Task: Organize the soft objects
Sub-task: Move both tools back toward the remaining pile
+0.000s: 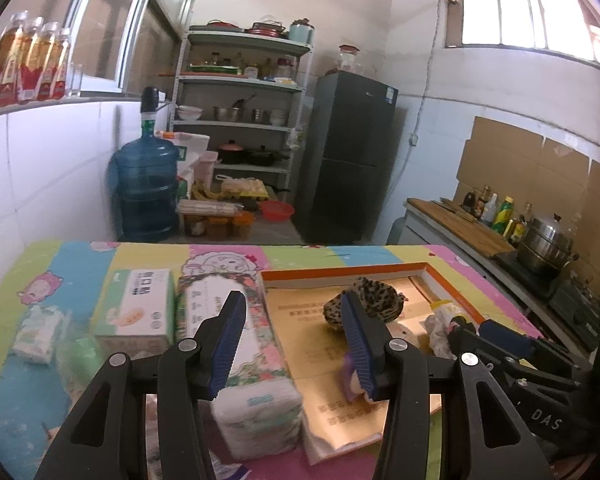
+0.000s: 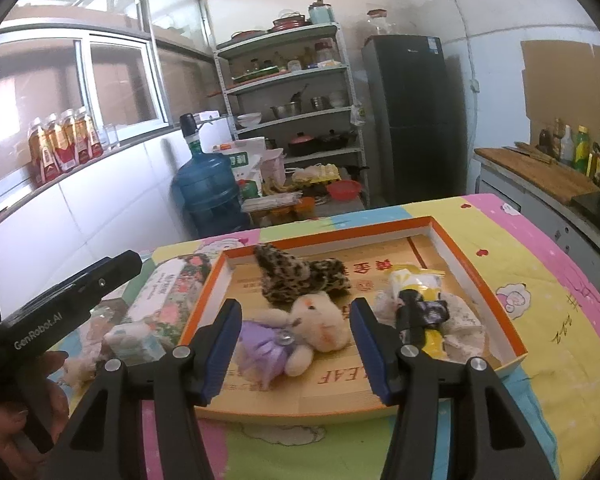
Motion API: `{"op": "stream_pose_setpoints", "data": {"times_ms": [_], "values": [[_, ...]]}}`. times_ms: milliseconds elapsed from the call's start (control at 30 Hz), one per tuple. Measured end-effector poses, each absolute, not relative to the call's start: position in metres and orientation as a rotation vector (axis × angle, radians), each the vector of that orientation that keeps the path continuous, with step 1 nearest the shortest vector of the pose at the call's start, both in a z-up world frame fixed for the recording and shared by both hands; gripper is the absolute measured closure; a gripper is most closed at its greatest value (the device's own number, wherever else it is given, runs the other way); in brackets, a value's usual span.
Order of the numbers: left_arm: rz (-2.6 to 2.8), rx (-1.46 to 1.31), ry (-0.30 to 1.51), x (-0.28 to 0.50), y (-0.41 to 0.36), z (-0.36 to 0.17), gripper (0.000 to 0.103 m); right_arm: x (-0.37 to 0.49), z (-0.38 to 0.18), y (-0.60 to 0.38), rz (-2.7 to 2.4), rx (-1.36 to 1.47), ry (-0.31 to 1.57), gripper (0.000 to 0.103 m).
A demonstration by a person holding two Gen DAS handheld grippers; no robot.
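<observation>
Both grippers hang above the surface with nothing in them. The left gripper has its fingers apart over a long floral tissue pack; the right gripper has its fingers apart on either side of a small bear in a purple dress, without touching it.

The sorting looks partly done. An orange-rimmed tray by the surface's right edge already holds the bear, a leopard-print piece toward its far wall, and a lacy bundle with a yellow packet at its right side. Outside the tray, toward the left edge, lie the floral pack, a white tissue box beside it and a small wrapped pack further left.

My guess is that the step in hand sits between placements, and the next move is for the left gripper to sink onto one of the packs, close across its narrow width, and carry it over the tray's rim. The floral pack is long and may sag or tip if gripped off-centre.

The surface wears a bright cartoon-patterned cloth. Beyond its far edge is a kitchen: a blue water jug, a metal shelf of pots and bowls, a dark fridge, and a counter with bottles and a steamer pot on the right.
</observation>
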State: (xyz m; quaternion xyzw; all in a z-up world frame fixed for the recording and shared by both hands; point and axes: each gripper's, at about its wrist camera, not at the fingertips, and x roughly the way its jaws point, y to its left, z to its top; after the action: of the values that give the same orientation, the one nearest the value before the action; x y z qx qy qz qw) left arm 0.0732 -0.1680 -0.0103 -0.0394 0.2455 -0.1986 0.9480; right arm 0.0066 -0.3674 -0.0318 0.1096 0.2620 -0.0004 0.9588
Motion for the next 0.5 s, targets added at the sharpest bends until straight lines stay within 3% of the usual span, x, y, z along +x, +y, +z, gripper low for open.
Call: {"op": "stream_pose_setpoints", "data": {"times_ms": [500], "values": [[-0.356, -0.090, 0.487, 0.057, -0.127, -0.006, 0.052, -0.002, -0.018, -0.325, 0.042, 0.168, 0.516, 0.047]]}}
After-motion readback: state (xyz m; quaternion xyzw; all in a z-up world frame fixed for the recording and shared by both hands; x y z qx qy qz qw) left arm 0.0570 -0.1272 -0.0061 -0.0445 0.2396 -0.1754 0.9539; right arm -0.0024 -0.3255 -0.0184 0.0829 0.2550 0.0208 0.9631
